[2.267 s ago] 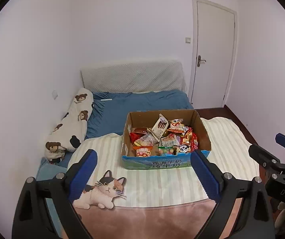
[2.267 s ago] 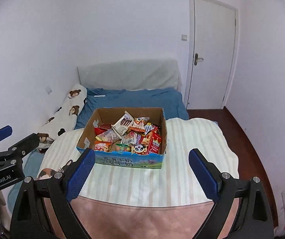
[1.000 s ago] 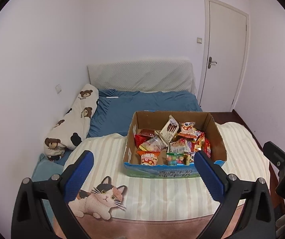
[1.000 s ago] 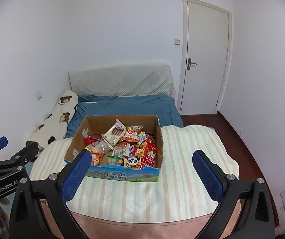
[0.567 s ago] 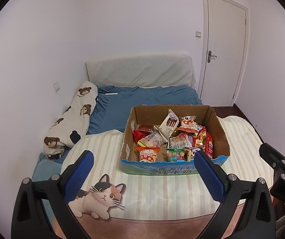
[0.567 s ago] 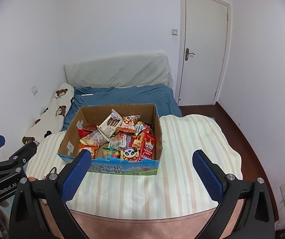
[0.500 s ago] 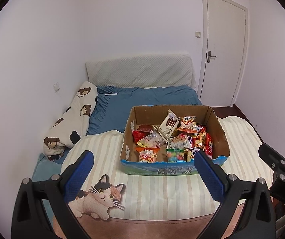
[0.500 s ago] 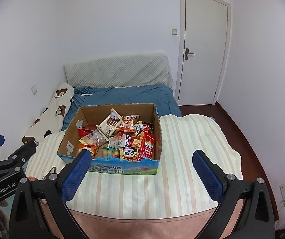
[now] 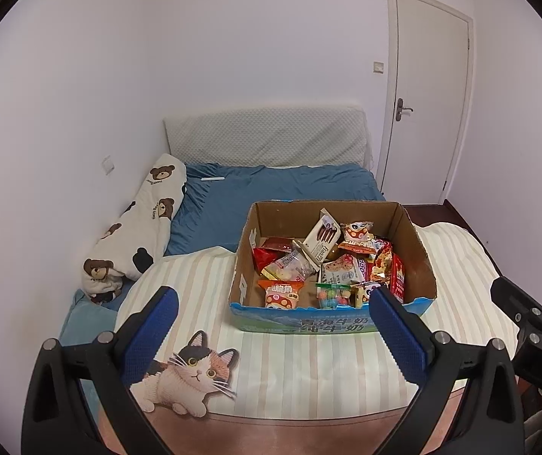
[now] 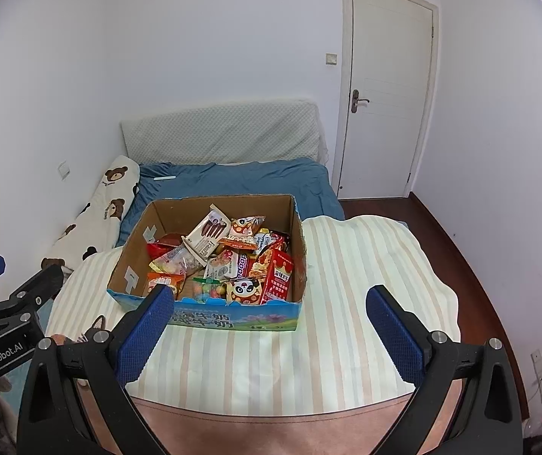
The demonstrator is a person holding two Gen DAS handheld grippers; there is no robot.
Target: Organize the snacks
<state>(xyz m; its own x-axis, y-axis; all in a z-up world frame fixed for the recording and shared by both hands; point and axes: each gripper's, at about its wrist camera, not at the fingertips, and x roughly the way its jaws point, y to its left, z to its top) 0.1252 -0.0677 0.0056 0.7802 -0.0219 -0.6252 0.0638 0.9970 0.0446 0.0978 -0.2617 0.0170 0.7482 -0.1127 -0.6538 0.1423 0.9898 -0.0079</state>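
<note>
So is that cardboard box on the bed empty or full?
Fairly full. The open-topped cardboard box holds a heap of snack packets, piled mostly toward its right side, none above the rim.

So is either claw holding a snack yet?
No, the left claw and right claw gape open, empty, short of the snack box.

"GenRobot.AI" on the left gripper (image 10: 1, 295); "青海牛奶 纯牛奶" on the cardboard box (image 9: 331, 325)

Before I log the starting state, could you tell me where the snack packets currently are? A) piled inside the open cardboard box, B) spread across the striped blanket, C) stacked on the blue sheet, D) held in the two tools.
A: the snack packets lie heaped inside the cardboard box on the striped blanket, while the left tool and right tool are open and hold nothing.
</note>
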